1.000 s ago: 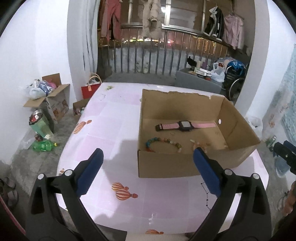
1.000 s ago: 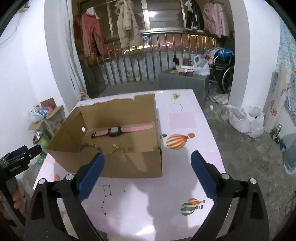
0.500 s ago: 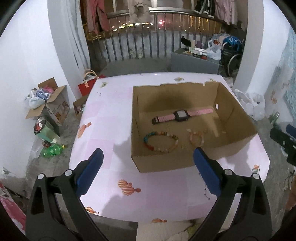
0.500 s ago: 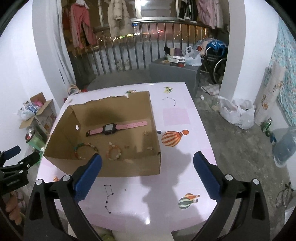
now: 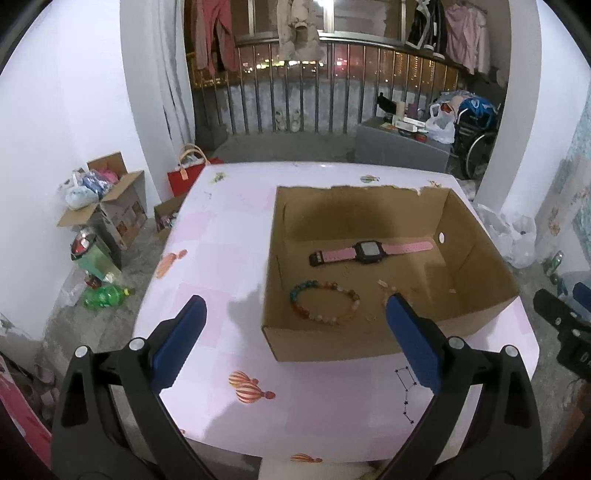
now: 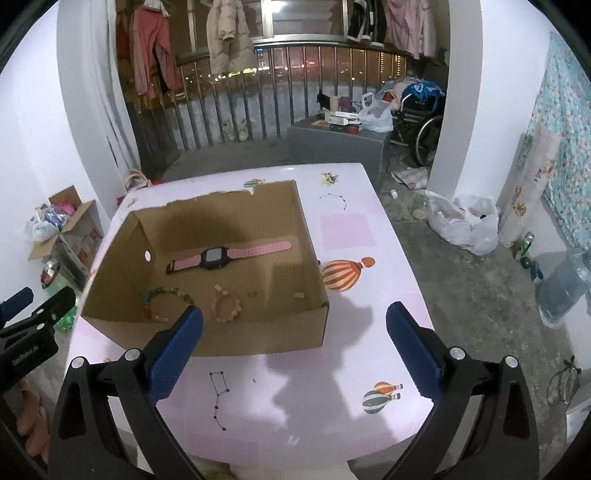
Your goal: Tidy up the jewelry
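An open cardboard box [image 5: 476,236] [image 6: 110,266] stands on the pink table [image 5: 221,258] [image 6: 347,229]. Inside it lie a pink-strapped watch [image 5: 369,252] [image 6: 225,255], a multicoloured bead bracelet [image 5: 324,303] [image 6: 164,301] and a smaller orange bead bracelet [image 6: 227,307], partly hidden by a fingertip in the left wrist view. My left gripper [image 5: 293,314] hovers open above the table's near edge, in front of the box. My right gripper [image 6: 293,317] is open too, above the box's near right corner. Neither holds anything.
Small bits lie on the box floor [image 6: 298,295]. Beyond the table are a railing with hanging clothes [image 5: 295,22], a grey cabinet [image 6: 336,144], a wheelchair [image 6: 421,122], cardboard boxes [image 5: 107,206] and bags on the floor, and a water jug [image 6: 561,288].
Both grippers have risen and pulled back, so the views now look down into the box from higher. The jewelry in the box has not moved. Both stay open.
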Available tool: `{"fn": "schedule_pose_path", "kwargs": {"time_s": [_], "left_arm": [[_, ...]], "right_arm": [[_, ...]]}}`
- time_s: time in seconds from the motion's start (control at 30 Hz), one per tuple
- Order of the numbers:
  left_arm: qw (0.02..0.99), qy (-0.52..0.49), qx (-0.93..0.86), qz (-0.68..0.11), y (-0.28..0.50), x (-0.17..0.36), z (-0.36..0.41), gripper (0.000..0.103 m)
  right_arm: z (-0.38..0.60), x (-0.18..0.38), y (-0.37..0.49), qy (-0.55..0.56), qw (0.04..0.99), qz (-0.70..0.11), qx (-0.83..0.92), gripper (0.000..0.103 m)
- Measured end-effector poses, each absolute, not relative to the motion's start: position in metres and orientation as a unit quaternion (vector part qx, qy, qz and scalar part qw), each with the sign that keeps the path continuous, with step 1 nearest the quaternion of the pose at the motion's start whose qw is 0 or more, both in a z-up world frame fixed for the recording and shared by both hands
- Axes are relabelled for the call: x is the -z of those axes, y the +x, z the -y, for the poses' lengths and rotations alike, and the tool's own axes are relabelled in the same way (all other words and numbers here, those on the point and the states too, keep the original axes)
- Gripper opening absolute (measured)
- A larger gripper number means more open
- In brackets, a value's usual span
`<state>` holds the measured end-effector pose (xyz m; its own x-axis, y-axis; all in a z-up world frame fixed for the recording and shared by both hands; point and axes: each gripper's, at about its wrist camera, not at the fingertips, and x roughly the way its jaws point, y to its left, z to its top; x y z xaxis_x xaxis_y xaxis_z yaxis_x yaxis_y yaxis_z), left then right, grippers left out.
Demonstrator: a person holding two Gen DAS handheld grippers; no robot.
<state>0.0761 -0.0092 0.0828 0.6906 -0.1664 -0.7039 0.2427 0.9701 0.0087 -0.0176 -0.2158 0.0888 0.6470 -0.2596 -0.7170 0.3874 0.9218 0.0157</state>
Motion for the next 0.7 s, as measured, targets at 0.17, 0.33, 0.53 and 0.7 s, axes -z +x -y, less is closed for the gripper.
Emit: {"fn": "schedule_pose_path", "kwargs": {"time_s": [0.17, 0.33, 0.53, 0.7], "left_arm": [[0.915, 0.054, 0.106, -0.387, 0.076, -0.069, 0.012, 0.094], [0.911, 0.044, 0.108, -0.396, 0.077, -0.063, 0.011, 0.094], [0.905, 0.038, 0.109, -0.409, 0.080, -0.057, 0.010, 0.094], [0.900, 0.029, 0.110, -0.421, 0.083, -0.051, 0.010, 0.094]], "right_arm": [[0.212, -0.082, -0.024, 0.072, 0.906, -0.367, 0.200, 0.097], [0.214, -0.080, -0.027, 0.076, 0.906, -0.364, 0.204, 0.097], [0.214, -0.076, -0.026, 0.074, 0.903, -0.371, 0.203, 0.097], [0.215, -0.072, -0.024, 0.075, 0.900, -0.377, 0.203, 0.097]]}}
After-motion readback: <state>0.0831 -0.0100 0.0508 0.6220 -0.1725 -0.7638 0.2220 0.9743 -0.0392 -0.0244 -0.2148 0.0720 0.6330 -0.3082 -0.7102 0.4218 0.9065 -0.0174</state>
